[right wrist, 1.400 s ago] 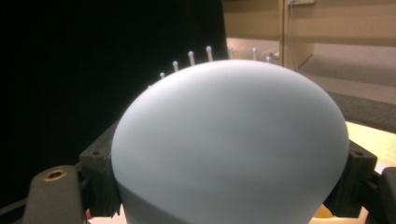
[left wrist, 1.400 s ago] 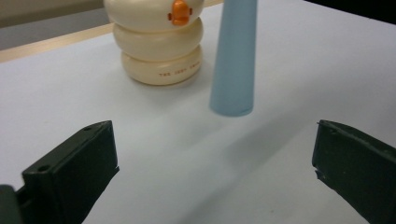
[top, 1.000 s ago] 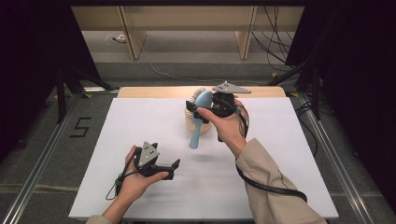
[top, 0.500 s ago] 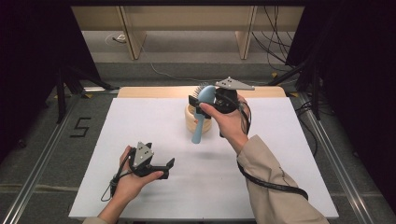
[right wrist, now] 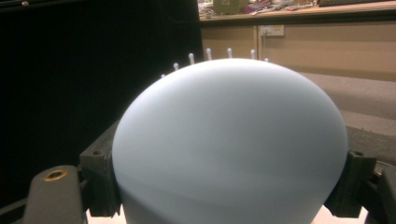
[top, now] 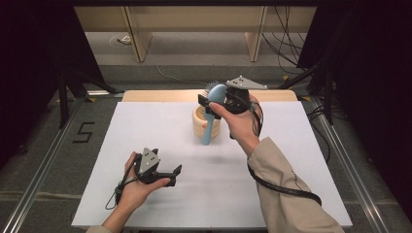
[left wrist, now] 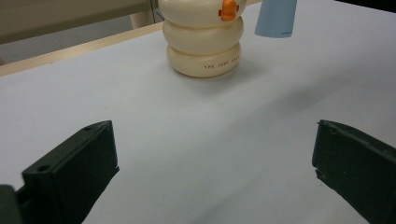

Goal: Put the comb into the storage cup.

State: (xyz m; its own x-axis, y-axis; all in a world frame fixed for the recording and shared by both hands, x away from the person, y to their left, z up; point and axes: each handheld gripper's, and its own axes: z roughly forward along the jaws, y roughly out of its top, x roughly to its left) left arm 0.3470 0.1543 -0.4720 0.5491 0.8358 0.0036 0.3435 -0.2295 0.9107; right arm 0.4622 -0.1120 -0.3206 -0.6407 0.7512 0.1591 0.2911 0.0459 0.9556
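My right gripper is shut on the rounded head of a pale blue hairbrush, held in the air at the table's far middle. The brush handle hangs down in front of a cream ringed holder. In the right gripper view the brush head sits between the two black jaws, with bristle tips along its top edge. My left gripper rests low on the white table near the front left, open with nothing between its jaws. The left gripper view shows the cream holder with an orange beak and the handle's end.
The white table top has a wooden strip along its far edge. Wooden shelving legs and loose cables lie on the floor behind. A black cable trails from the right gripper under the sleeve.
The right gripper has risen slightly with the brush, and the handle has swung a little to the right over the holder. The left gripper has stayed put.
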